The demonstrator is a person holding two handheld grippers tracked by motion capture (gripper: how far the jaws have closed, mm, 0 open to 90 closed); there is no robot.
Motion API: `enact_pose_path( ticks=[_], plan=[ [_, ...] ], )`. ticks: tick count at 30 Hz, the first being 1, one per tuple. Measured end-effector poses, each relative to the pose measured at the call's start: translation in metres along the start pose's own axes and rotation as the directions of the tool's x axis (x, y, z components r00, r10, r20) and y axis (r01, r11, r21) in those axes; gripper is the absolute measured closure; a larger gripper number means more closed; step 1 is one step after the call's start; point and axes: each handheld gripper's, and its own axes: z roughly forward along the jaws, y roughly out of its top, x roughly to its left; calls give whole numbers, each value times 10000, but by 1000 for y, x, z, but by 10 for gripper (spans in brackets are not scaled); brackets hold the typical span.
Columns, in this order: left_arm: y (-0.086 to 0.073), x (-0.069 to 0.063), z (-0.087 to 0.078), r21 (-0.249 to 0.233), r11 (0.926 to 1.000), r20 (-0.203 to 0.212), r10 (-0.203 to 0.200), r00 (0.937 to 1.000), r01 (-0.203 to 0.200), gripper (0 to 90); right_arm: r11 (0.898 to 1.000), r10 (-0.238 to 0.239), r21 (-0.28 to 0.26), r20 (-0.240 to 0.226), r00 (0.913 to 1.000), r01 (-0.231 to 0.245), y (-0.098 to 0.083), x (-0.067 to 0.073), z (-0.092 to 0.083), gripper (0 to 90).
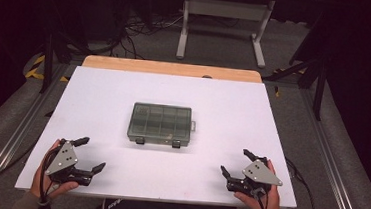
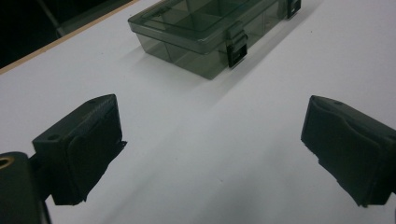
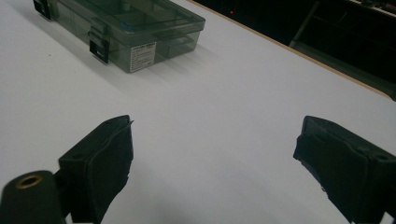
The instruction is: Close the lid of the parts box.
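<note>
In the high view a white board [image 1: 171, 128] covers the table, and a smoky clear plastic box [image 1: 160, 124] with a closed lid lies flat near its middle, its two dark latches [image 1: 140, 140] on the side that faces the person. The left gripper [image 1: 91, 153] rests near the board's near left corner, held by the left hand [image 1: 50, 176], its jaws spread wide with nothing between them. The right gripper [image 1: 236, 161] sits near the near right corner in the right hand [image 1: 261, 196], likewise spread and empty. Both are well apart from the box, one to each side of it, and a dark cable [image 1: 307, 194] trails off past the board's right edge. In the left gripper view the two black jaws stand far apart over bare white board, and the box [image 2: 210, 32] lies ahead toward the top, tilted across the frame, with one latch [image 2: 236, 49] on its near wall; inner dividers show through the lid. In the right gripper view the jaws are again wide and hold nothing, and the box [image 3: 126, 32] lies ahead at the upper left, a small white label [image 3: 142, 56] on its end wall and a latch [image 3: 99, 49] just beside it; the board's wooden edge [image 3: 299, 51] runs behind.
</note>
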Motion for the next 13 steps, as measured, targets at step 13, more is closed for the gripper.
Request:
enact_pose_path(
  ticks=[13],
  plan=[
    [1, -1, 3, 79, 10000, 61, 33, 10000, -34, 60, 10000, 52, 32, -66, 10000, -52, 0, 0, 1, 112]
  ],
)
